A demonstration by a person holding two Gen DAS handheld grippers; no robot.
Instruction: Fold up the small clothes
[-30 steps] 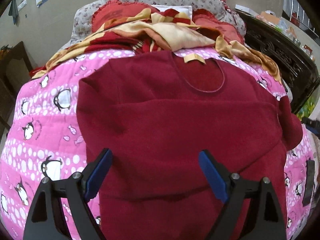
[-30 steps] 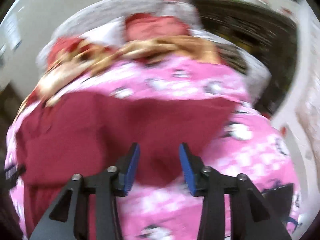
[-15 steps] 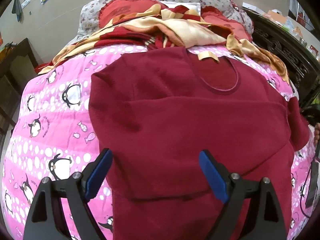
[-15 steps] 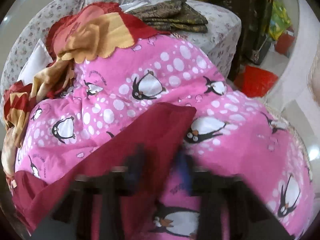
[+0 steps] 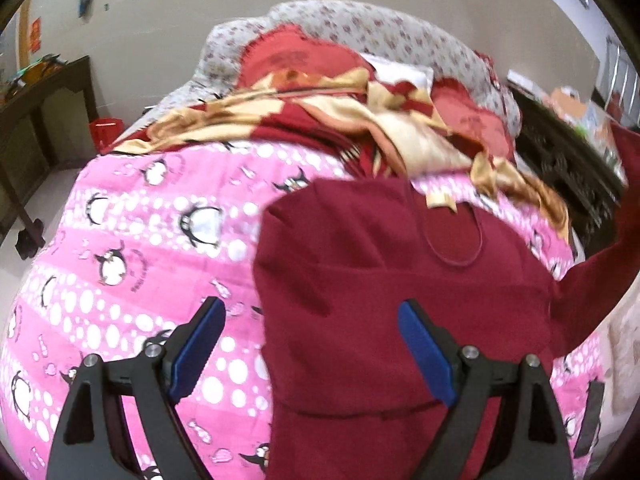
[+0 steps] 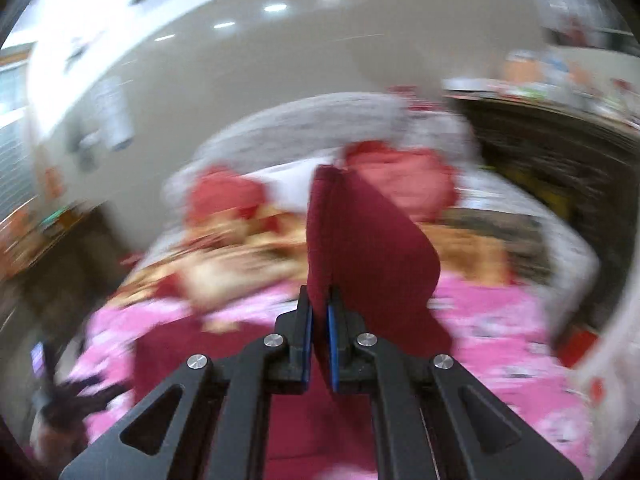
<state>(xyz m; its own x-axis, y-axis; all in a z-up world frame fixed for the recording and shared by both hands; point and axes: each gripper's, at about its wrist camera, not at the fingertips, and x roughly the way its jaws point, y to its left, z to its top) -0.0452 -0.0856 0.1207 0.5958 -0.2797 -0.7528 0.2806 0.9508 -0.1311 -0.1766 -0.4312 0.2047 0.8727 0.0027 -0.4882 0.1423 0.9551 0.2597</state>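
Both wrist views look steeply down, close over the same pink quilt (image 5: 132, 280) and sweater (image 5: 360, 300)

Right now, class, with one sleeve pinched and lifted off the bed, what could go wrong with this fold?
1. The right claw pinches only the sleeve edge; it may slip free.
2. The left claw is open, pinning nothing, so the dark red top may drag across the penguin quilt.

Bedding and furniture around the bed
Pink penguin quilt (image 5: 152, 248), red-and-gold blanket (image 5: 320, 120), floral headboard (image 5: 360, 28), dark wooden table (image 5: 36, 96)
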